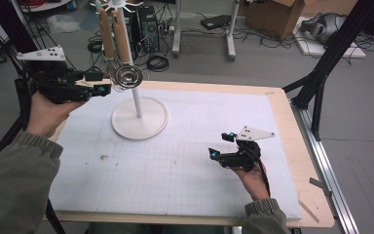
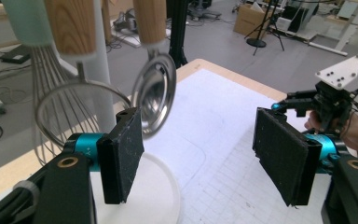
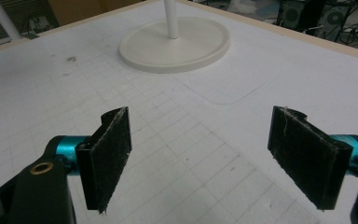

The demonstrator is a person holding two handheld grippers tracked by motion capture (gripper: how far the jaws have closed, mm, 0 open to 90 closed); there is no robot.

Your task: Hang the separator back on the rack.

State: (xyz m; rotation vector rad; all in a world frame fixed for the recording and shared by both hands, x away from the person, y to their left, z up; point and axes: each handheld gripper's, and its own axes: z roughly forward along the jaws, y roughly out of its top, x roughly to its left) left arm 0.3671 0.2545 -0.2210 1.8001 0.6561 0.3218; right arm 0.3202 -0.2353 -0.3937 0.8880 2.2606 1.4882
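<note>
Left claw [image 1: 102, 87] level, gaping, beside hanging strainer [image 1: 128, 75].

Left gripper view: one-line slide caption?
Open left gripper beside wooden-handled steel ladle and wire whisk hanging from the white stand.

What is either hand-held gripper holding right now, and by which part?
Nothing. The left hand-held gripper stands open beside the hanging round metal strainer, gripping no part of it; the right hand-held gripper is open over the white gridded mat.
</note>
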